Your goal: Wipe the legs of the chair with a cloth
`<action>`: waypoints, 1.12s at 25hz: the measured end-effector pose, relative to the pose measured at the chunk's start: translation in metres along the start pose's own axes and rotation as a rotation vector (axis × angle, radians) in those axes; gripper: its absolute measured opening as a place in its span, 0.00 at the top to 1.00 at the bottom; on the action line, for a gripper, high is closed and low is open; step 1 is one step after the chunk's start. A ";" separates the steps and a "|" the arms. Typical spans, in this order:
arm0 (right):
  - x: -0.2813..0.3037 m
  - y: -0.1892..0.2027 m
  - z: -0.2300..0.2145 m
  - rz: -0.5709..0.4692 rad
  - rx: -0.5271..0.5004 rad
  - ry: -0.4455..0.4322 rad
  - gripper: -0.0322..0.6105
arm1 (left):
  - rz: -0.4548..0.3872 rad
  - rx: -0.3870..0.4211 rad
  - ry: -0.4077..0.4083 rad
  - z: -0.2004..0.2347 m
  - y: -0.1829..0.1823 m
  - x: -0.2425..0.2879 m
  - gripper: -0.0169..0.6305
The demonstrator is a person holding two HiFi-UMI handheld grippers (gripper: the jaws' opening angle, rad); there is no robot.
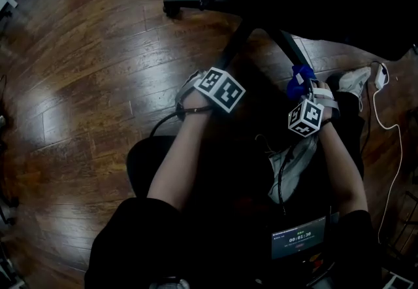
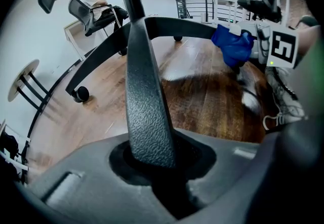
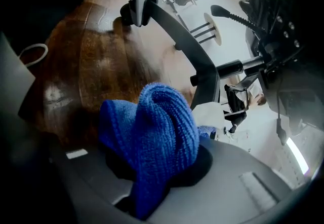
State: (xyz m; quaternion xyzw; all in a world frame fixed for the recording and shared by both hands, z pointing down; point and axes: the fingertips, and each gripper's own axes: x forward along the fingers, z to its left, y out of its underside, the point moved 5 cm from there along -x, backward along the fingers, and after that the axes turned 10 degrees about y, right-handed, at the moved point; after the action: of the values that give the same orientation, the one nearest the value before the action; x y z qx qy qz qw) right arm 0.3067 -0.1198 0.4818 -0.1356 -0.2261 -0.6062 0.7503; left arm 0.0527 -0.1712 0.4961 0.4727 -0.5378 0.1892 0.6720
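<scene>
The black office chair base (image 1: 261, 16) spreads its legs over the wood floor. My left gripper (image 1: 210, 73) is shut on one dark textured leg (image 2: 147, 96), which runs up from between the jaws in the left gripper view. To its right, my right gripper (image 1: 304, 89) is shut on a bunched blue cloth (image 3: 152, 132). The cloth (image 1: 298, 80) sits against a neighbouring leg (image 1: 290, 46). In the left gripper view the blue cloth (image 2: 233, 45) touches the far leg (image 2: 182, 28). In the right gripper view the left gripper (image 3: 136, 10) shows at the top.
A white sneaker (image 1: 356, 78) and a white cable (image 1: 392, 131) lie to the right of the chair. A caster (image 1: 172, 6) ends the far left leg. Other office chairs (image 2: 93, 12) and a round table (image 2: 23, 78) stand further off.
</scene>
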 end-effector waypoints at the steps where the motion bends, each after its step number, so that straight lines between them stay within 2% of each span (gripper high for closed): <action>1: 0.006 -0.008 -0.005 0.003 -0.008 0.007 0.80 | 0.001 0.000 0.002 0.000 0.000 0.000 0.83; 9: 0.084 -0.117 -0.078 0.008 -0.088 0.081 0.80 | -0.013 0.010 0.018 -0.003 -0.002 -0.002 0.83; 13: 0.091 -0.136 -0.093 -0.027 -0.098 0.084 0.80 | -0.021 0.011 0.017 -0.002 -0.002 -0.003 0.83; 15: 0.083 -0.125 -0.084 -0.043 -0.124 0.085 0.80 | -0.023 0.011 0.018 -0.002 -0.001 -0.003 0.83; 18: 0.064 -0.097 -0.066 -0.049 -0.108 0.065 0.80 | -0.027 0.013 0.016 0.000 -0.002 -0.002 0.83; 22: 0.026 -0.039 -0.026 -0.048 -0.106 0.017 0.80 | -0.032 0.007 0.014 0.000 -0.002 -0.001 0.83; 25: -0.005 0.004 -0.001 -0.054 -0.041 -0.008 0.80 | -0.021 0.011 0.007 -0.001 -0.002 0.000 0.83; 28: -0.023 0.028 0.009 -0.067 0.061 0.016 0.81 | 0.003 0.027 -0.003 0.000 -0.002 0.001 0.83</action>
State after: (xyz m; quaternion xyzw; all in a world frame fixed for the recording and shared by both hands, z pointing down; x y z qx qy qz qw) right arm 0.3281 -0.0894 0.4800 -0.1003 -0.2427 -0.6250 0.7351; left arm 0.0547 -0.1724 0.4961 0.4811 -0.5369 0.1967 0.6645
